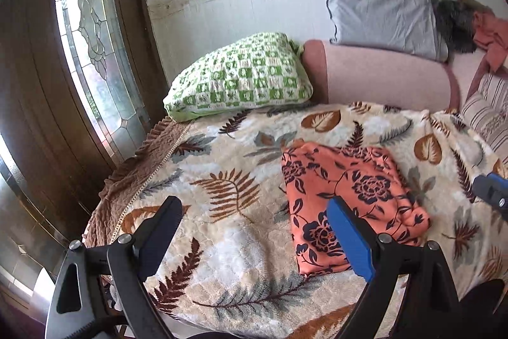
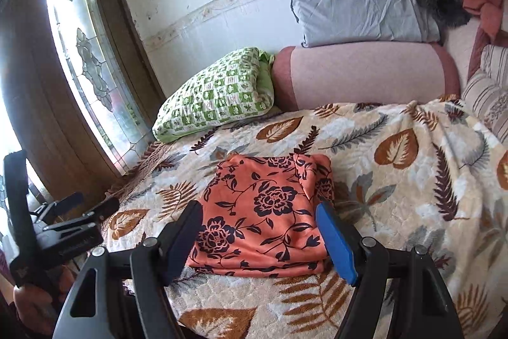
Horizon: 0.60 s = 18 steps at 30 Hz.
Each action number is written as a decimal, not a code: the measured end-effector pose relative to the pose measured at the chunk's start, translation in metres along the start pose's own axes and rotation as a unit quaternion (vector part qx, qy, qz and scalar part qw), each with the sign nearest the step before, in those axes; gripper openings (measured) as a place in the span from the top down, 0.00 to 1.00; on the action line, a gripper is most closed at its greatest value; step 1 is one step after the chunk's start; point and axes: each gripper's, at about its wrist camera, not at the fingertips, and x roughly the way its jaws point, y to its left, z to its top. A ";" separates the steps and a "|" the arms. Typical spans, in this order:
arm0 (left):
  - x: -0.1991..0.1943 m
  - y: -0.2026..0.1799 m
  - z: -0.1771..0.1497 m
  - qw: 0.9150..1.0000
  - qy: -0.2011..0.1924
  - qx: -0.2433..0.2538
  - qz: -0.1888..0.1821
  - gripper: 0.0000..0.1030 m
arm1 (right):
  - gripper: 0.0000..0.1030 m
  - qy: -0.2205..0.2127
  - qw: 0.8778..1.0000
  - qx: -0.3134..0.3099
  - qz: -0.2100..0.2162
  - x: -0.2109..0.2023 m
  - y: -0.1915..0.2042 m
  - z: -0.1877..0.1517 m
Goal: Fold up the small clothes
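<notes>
A: Where is the garment?

B: A folded orange floral cloth (image 2: 263,212) lies on the leaf-print blanket (image 2: 397,167), in front of the green checked pillow (image 2: 219,94).

A: And the tools?

B: The left hand-held gripper (image 1: 254,227) and the right hand-held gripper (image 2: 258,231) hover above the cloth, jaws apart, holding nothing.
</notes>
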 end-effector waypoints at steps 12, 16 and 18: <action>-0.030 0.021 0.009 0.999 -0.019 -0.027 -0.004 0.10 | 0.25 0.026 0.999 -0.027 -0.023 -0.013 0.039 -0.017; -0.033 0.028 0.007 0.999 -0.020 -0.036 -0.007 0.10 | 0.25 0.023 0.998 -0.047 -0.032 -0.017 0.052 -0.024; -0.034 0.030 0.006 0.999 -0.020 -0.037 -0.010 0.10 | 0.25 0.017 0.998 -0.055 -0.033 -0.019 0.057 -0.024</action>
